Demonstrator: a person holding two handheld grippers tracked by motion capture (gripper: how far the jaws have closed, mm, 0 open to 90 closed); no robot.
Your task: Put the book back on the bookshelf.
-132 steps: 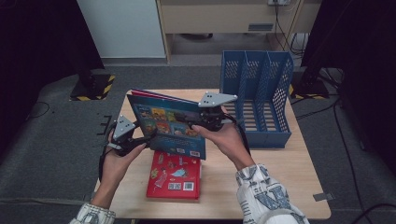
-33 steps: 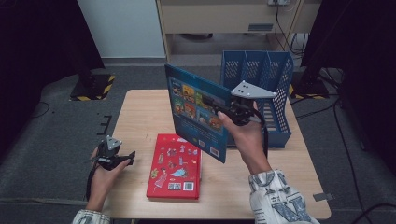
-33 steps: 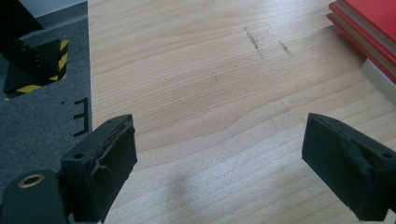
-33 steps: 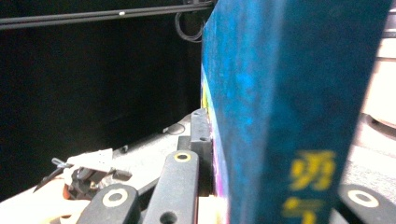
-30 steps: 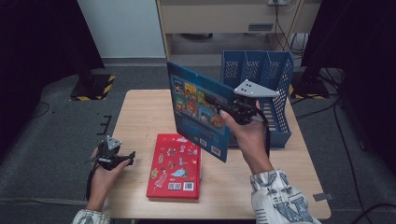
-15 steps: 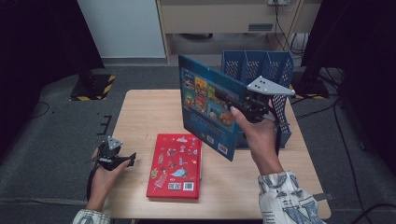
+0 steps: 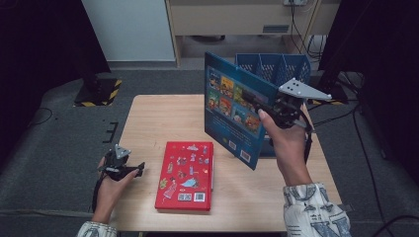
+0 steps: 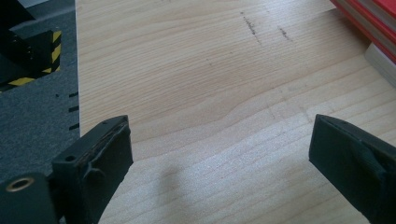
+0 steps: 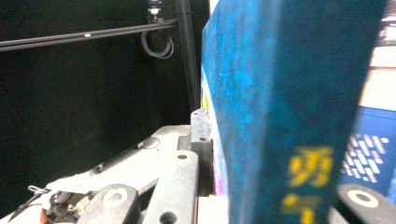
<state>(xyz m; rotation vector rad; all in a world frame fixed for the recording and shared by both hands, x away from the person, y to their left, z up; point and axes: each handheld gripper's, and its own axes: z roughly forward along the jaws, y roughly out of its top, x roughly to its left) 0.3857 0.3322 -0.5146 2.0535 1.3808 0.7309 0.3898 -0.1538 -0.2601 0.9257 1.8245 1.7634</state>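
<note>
My right gripper (image 7: 268, 106) is shut on a blue picture book (image 7: 232, 111) and holds it upright in the air, just in front of the blue file rack (image 7: 292, 66). In the right gripper view the blue book (image 9: 285, 93) stands edge-on between the jaws of that gripper (image 9: 219, 158). A red book (image 7: 185, 174) lies flat on the table, near its front edge. My left gripper (image 7: 139, 169) rests at the table's front left corner. Its jaws have just been opening, and in the left gripper view the left gripper (image 8: 219, 158) is open with only bare wood between them.
The wooden table (image 7: 158, 118) is bare at its left and far side. The file rack stands at the back right corner. Grey carpet lies around the table, with a yellow-and-black striped base (image 7: 101, 91) on the floor to the left. Cabinets stand behind.
The right hand has carried the blue book to the right and a little up, closer to the file rack. The left hand has stayed in place.
</note>
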